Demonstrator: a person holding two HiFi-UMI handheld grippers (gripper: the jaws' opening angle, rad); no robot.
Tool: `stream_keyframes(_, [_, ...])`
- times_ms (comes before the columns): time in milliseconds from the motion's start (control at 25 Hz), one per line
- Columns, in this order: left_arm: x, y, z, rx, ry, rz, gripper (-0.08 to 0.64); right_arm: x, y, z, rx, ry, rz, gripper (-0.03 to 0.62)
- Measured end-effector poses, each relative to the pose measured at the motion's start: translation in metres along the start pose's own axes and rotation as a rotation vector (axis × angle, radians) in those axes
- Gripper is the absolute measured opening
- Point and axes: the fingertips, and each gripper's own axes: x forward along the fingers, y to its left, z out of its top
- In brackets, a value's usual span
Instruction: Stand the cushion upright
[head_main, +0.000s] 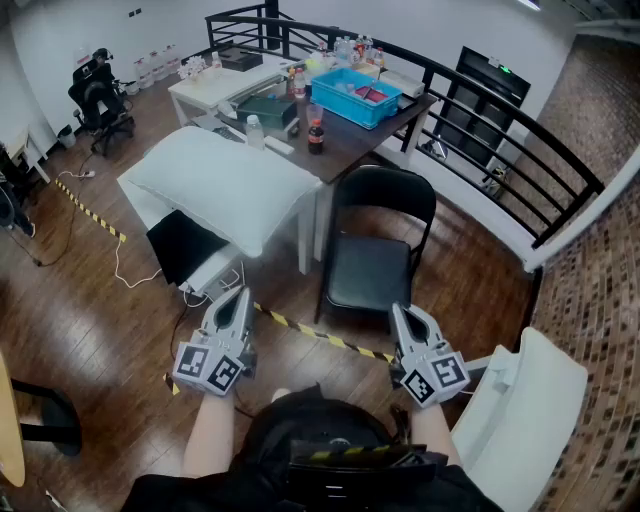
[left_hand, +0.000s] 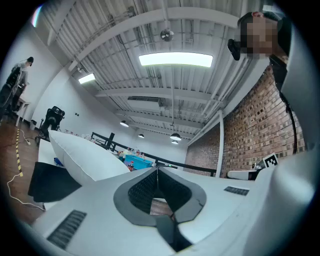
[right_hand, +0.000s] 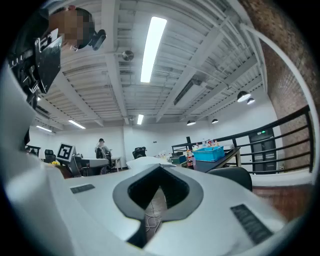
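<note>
Head view: both forearms stretched forward, low, close to body; left gripper (head_main: 240, 297) and right gripper (head_main: 400, 315) side by side above dark wood floor (head_main: 100, 320), well apart from large white rectangular fabric cushion (head_main: 222, 183). Cushion lying flat on small white table (head_main: 304, 245), covering most of top, overhanging near edge. Black metal folding chair (head_main: 378, 250) just beside table's right edge

Left gripper view: tilted slightly up; jaws fully together, nothing between; cushion (left_hand: 82, 159) ahead at left, flat

Right gripper view: level; jaws pressed together, empty; cushion (right_hand: 145, 162) ahead beyond tips
</note>
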Motion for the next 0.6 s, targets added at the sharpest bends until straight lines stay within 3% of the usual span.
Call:
stream_keyframes(160, [-0.011, 0.018, 0.016, -0.025, -0.032, -0.004, -0.008, 0.022, 0.018, 0.005, -0.018, 0.001, 0.019, 0.005])
stream_keyframes(280, [-0.024, 0.04, 0.03, -0.001, -0.044, 0.012, -0.008, 0.044, 0.036, 0.006, -0.008, -0.001, 0.038, 0.005])
stream_keyframes(600, [-0.08, 0.112, 0.077, 0.078, -0.067, 0.141, -0.008, 0.127, 0.11, 0.015, -0.019, -0.015, 0.182, 0.005])
